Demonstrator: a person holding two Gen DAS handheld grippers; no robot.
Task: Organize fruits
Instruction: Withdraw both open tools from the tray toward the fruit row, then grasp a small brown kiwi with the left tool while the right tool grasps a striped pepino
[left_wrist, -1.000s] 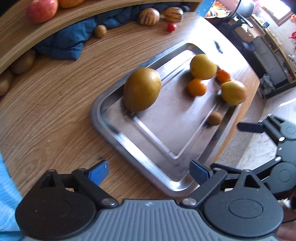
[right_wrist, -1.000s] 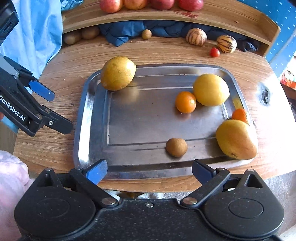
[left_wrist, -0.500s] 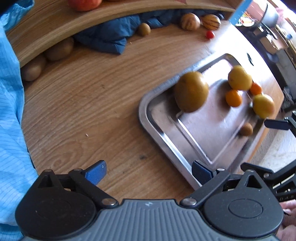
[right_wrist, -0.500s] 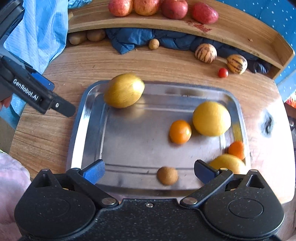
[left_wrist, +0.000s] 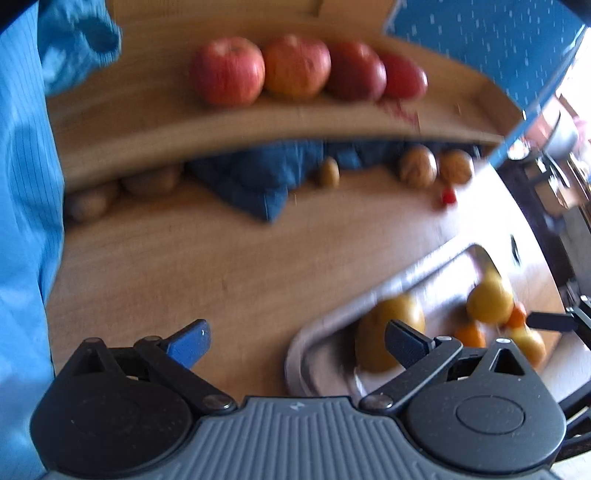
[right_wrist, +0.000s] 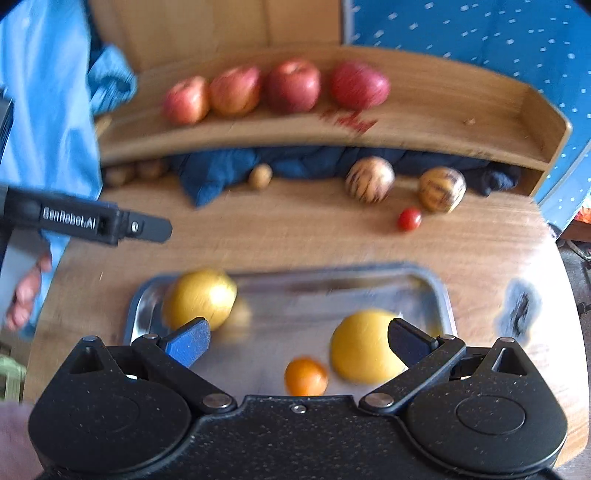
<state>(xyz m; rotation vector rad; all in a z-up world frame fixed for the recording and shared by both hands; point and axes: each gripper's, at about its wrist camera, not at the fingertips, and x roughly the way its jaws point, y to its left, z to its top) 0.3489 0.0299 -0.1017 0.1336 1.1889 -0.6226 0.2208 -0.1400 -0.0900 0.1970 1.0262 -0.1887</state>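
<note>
Fingers of the right gripper (right_wrist: 298, 341) stand at their widest with nothing between them, having just finished opening, poised over the near edge of the metal tray (right_wrist: 441, 295); the left gripper (left_wrist: 297, 338) is likewise spread wide and empty, its jaws also just opened, above bare wooden table (left_wrist: 207, 258) to the left of the tray. Nearest in the tray lie a small orange (right_wrist: 306, 376) and, just right of it, a large yellow fruit (right_wrist: 364, 345); a big golden-brown fruit (right_wrist: 199, 297) sits in the far left corner. These round fruits look firm but smooth-skinned, likely to roll on the slick steel, so a grip across the widest middle seems safest, with gentle pressure to avoid bruising. Farther off on the table rest a cherry tomato (right_wrist: 409, 219), surely delicate, and two striped melons (right_wrist: 369, 179). Beyond a crumpled blue cloth (right_wrist: 221, 170), red apples (right_wrist: 293, 85) line the wooden shelf (right_wrist: 461, 110).
</note>
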